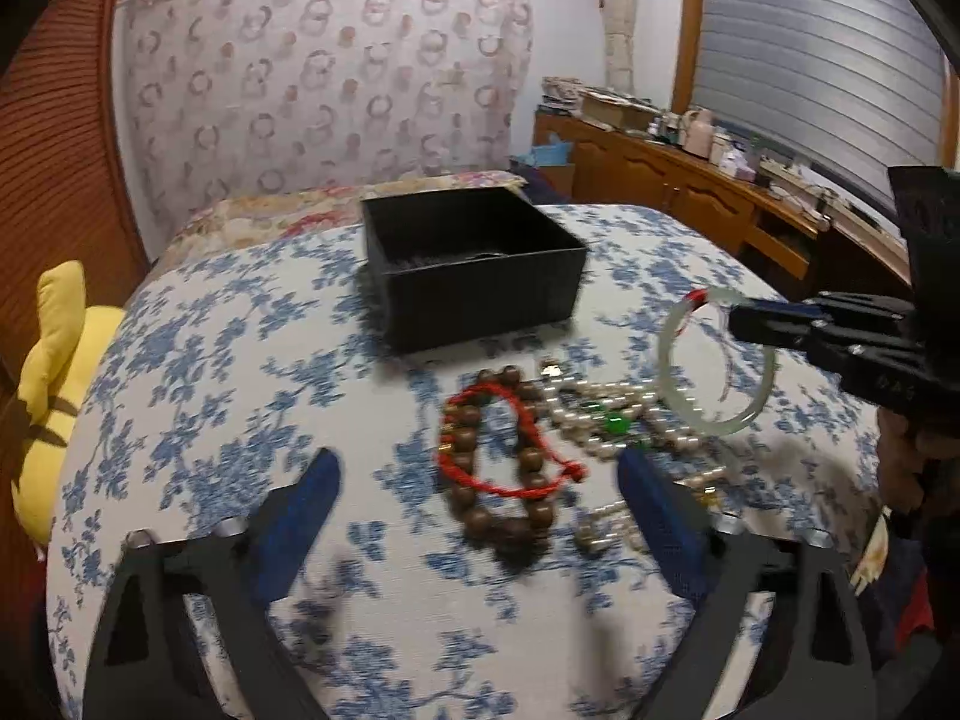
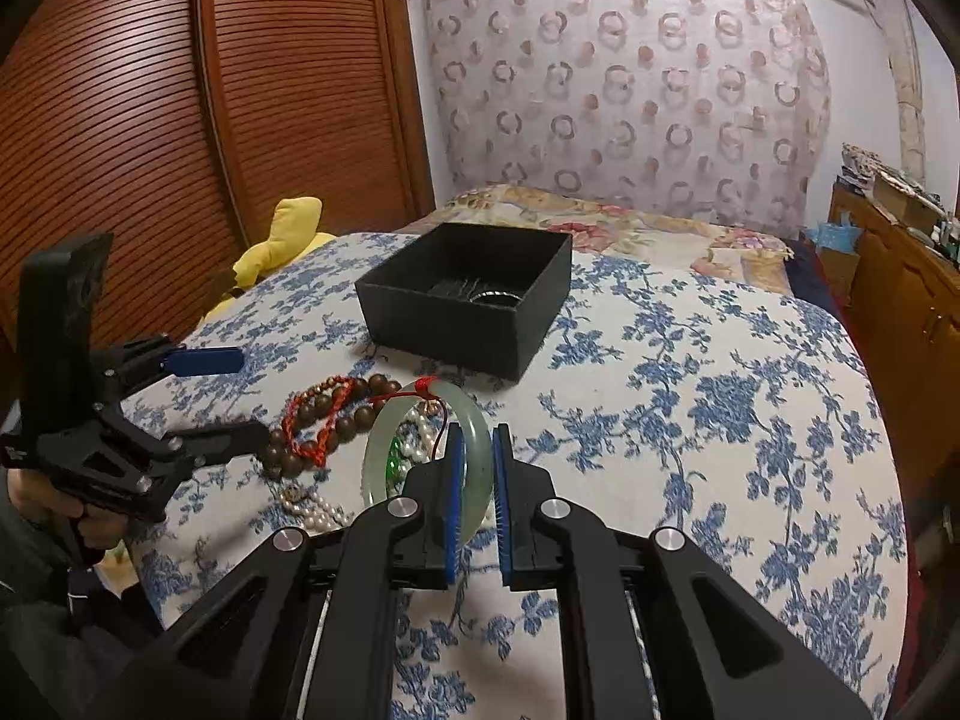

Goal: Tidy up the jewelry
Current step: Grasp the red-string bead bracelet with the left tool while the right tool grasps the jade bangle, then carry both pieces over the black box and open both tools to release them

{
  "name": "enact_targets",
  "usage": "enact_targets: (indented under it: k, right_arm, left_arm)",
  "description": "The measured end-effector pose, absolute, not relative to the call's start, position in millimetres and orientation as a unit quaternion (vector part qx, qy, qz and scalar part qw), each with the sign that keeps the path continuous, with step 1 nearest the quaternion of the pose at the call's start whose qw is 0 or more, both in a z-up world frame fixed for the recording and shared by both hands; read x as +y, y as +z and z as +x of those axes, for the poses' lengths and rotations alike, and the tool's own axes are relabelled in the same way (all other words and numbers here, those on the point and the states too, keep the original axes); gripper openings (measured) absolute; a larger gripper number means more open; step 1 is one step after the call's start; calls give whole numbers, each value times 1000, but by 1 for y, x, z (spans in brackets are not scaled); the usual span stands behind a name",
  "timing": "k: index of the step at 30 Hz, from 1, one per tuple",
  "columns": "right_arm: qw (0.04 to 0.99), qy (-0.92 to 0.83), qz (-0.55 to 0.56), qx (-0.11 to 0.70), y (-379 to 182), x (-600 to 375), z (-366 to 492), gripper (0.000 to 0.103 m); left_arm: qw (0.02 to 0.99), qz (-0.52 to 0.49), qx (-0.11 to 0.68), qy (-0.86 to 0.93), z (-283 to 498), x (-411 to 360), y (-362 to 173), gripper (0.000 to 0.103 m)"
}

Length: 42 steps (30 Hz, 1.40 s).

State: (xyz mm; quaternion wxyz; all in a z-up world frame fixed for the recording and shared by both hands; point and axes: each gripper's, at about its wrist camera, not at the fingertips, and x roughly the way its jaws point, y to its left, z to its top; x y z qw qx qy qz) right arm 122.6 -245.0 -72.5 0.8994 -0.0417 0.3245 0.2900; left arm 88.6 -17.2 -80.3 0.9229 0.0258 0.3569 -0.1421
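Observation:
A pale green jade bangle (image 2: 480, 444) with a red thread is clamped on edge in my right gripper (image 2: 478, 438), lifted above the bed; it also shows in the left wrist view (image 1: 714, 372), with the right gripper (image 1: 735, 315) at its top. My left gripper (image 1: 480, 474) is open and empty above a brown wooden bead bracelet (image 1: 510, 462) tangled with a red cord bracelet (image 1: 498, 438). A pearl necklace (image 1: 606, 414) with a green stone lies beside them. An open black box (image 1: 474, 264) sits farther back; in the right wrist view (image 2: 468, 294) a ring-shaped item lies inside.
Everything lies on a bed with a blue floral cover (image 2: 720, 420). A yellow plush toy (image 1: 54, 372) sits at the bed's left edge. A wooden cabinet (image 1: 690, 180) with clutter runs along the right. Brown louvred wardrobe doors (image 2: 180, 120) stand on the left.

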Motion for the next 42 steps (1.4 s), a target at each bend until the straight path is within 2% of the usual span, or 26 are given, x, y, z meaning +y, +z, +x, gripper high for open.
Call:
enact_targets:
  k: [8,16,18,22,31,42]
  right_arm:
    - [901,282,-32,328,-79,-254,121,11]
    - [901,283,-30,328,-79,-254,120,11]
    - [900,283,-29,330,-81,-253,120,11]
    - [899,283,-29,333,-82,-250,120,11]
    - [901,283,-30,326,-75,-249,123,11]
    - [911,288,-40,291,-38,-238,141,11]
  left_arm:
    - [907,10,385,-169,111,-38,-84,41]
    - [898,-1,410,-162,128,-41,-97,33]
    - [898,0,410,-160,132,-42,-98,27]
    - [899,0,410,-155,137,-41,-98,3]
    - [912,-10,375,-167,126,-35,-76,2]
    - [929,-19,329,-168,136,-22,-27,2]
